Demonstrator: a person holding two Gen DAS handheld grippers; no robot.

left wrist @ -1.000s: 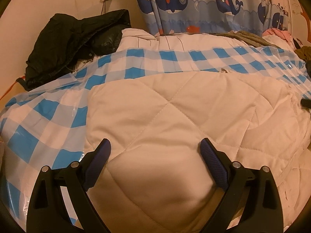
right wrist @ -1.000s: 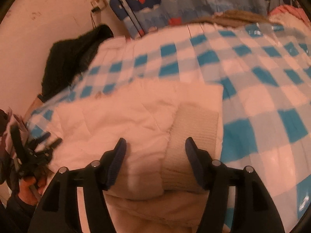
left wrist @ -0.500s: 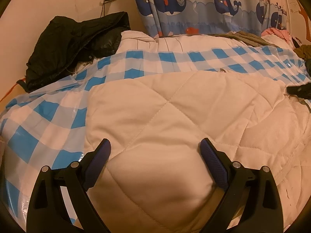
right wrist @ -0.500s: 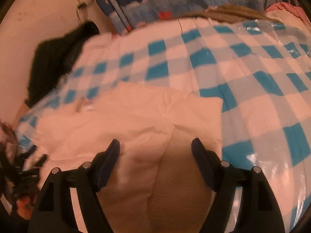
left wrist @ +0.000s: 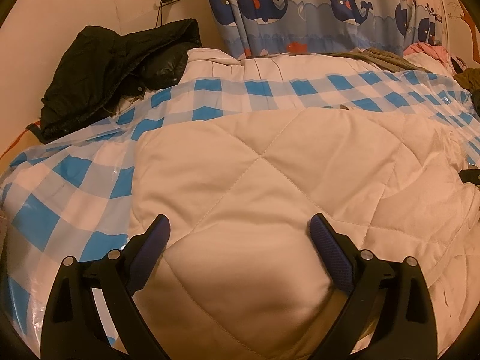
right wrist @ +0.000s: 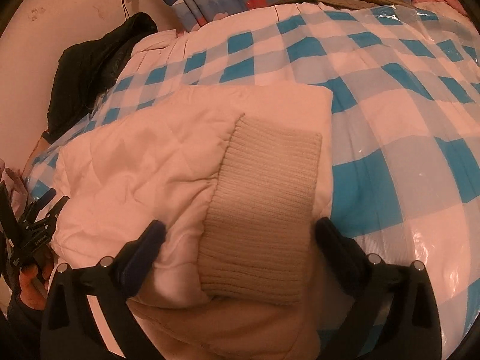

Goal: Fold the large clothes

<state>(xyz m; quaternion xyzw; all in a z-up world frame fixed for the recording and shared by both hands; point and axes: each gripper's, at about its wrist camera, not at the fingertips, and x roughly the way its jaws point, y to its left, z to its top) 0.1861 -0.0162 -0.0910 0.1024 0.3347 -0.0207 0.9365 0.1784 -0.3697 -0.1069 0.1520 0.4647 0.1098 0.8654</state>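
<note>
Already we have the quilted jacket (left wrist: 270, 180) lying partly folded on the checked bed cover (right wrist: 405, 105), its ribbed cuff (right wrist: 264, 210) laid across; our left gripper (left wrist: 238, 234) and right gripper (right wrist: 240, 234) hover spread and empty, further folds likely remaining.

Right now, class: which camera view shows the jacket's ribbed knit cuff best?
The right wrist view: the ribbed knit cuff lies in plain sight between the open right gripper. The left wrist view shows only the quilted jacket body, no cuff.
</note>
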